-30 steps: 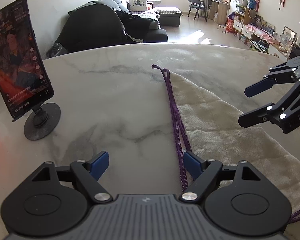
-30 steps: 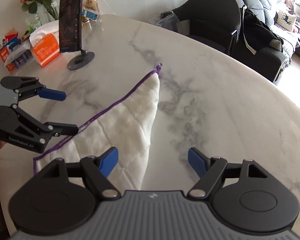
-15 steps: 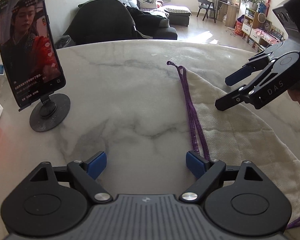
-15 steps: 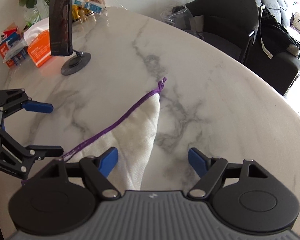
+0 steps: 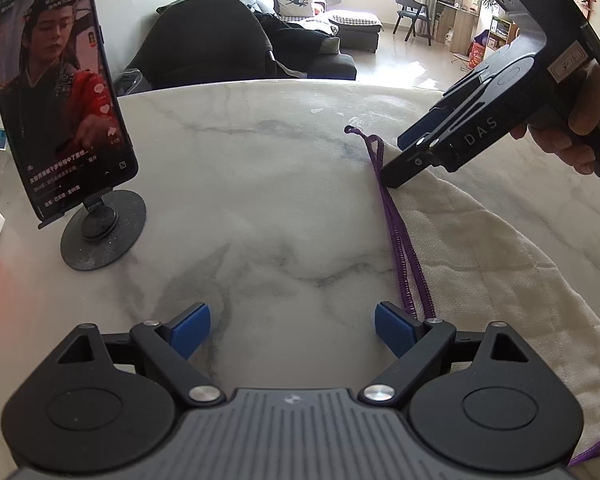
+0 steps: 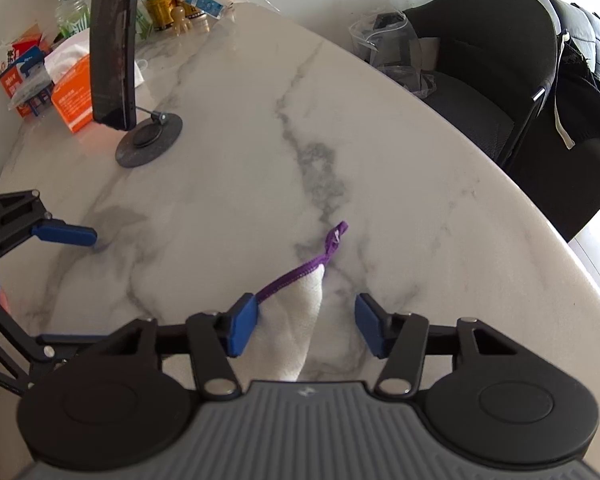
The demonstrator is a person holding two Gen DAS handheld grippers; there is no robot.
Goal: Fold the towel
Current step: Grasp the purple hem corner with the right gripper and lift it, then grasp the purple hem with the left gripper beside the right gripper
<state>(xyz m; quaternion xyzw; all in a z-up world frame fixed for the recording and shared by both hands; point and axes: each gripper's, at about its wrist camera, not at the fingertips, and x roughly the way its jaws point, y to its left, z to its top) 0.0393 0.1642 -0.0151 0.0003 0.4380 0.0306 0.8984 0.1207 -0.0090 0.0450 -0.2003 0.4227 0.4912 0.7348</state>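
Note:
A white towel point(image 5: 492, 264) with a purple stitched hem point(image 5: 400, 240) lies folded on the marble table point(image 5: 260, 200). Its far pointed corner point(image 6: 332, 240) ends in a purple loop. My right gripper point(image 6: 306, 326) is open, low over the table, with the towel's corner part point(image 6: 300, 320) between its blue pads. In the left wrist view it point(image 5: 404, 160) comes in from the right, tips down at the hem. My left gripper point(image 5: 292, 330) is open and empty, hovering at the towel's near hem. It shows at the left edge of the right wrist view point(image 6: 56, 272).
A phone on a round black stand point(image 5: 100, 232) plays video at the left of the table. An orange tissue box point(image 6: 70, 96), flowers and small bottles crowd the far left edge. A black chair point(image 6: 500, 92) stands beyond the table's curved far edge.
My right gripper has moved forward and down along the towel to its far corner, which now lies between its pads. My left gripper has shifted slightly left, staying open.

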